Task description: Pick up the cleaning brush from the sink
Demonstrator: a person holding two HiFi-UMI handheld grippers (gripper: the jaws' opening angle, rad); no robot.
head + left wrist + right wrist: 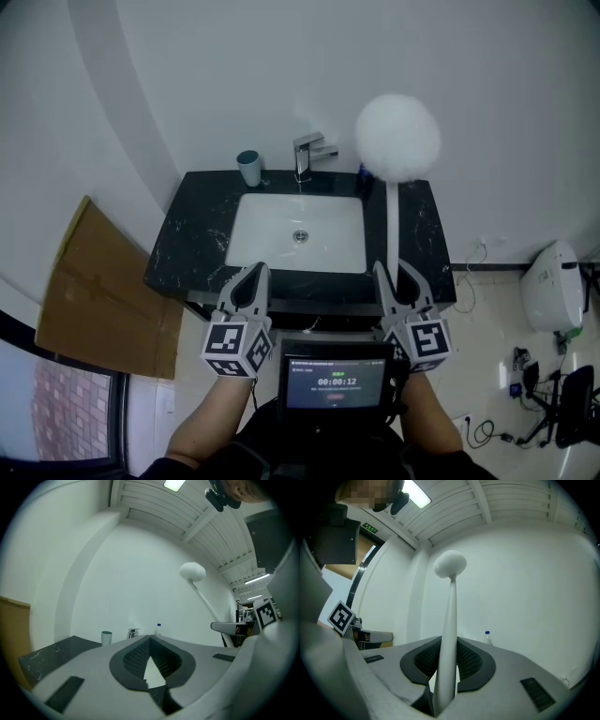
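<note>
Brush is up, clear of the sink, gripped by the right gripper
Low in the frame, the left gripper (254, 272) is pinched together with nothing in it. Right of it, the right gripper (395, 274) clamps the brush (393, 211) low on its white handle, upright, fluffy head right of centre, high. Beyond them the sink (236, 246) sits mid-frame in the black counter (192, 239), with cup (249, 168) and tap (307, 155) at the back

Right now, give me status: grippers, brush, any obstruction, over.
Status: right gripper shut on cleaning brush handle; left gripper shut, empty. Brush upright, out of the sink. Nothing blocking it.
</note>
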